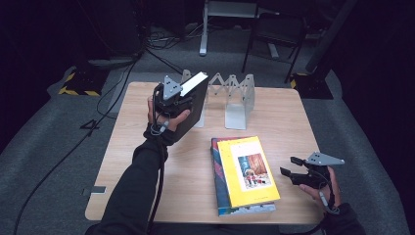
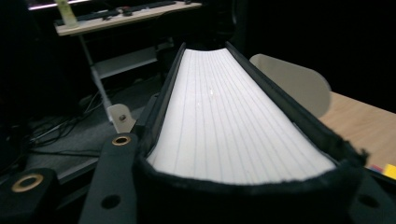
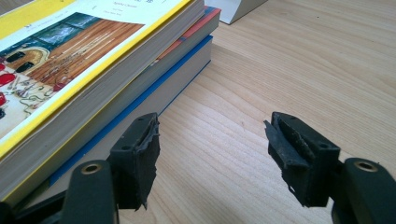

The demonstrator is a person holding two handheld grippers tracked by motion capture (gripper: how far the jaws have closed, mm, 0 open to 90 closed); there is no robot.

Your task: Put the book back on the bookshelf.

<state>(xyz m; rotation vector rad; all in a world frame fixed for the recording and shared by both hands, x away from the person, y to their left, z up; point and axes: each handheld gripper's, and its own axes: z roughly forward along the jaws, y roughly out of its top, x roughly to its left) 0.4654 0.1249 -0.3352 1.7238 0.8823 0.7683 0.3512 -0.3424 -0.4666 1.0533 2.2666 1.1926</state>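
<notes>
Black book upright, page edge up, tilted slightly.

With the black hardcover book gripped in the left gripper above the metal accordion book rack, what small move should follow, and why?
Probably lower the black hardcover book upright into the near slot of the grey metal accordion book rack. The left gripper clamps it with the white page edge up, right beside the rack's dividers. The right gripper waits open on the wooden table beside the yellow-covered book stack.
</notes>
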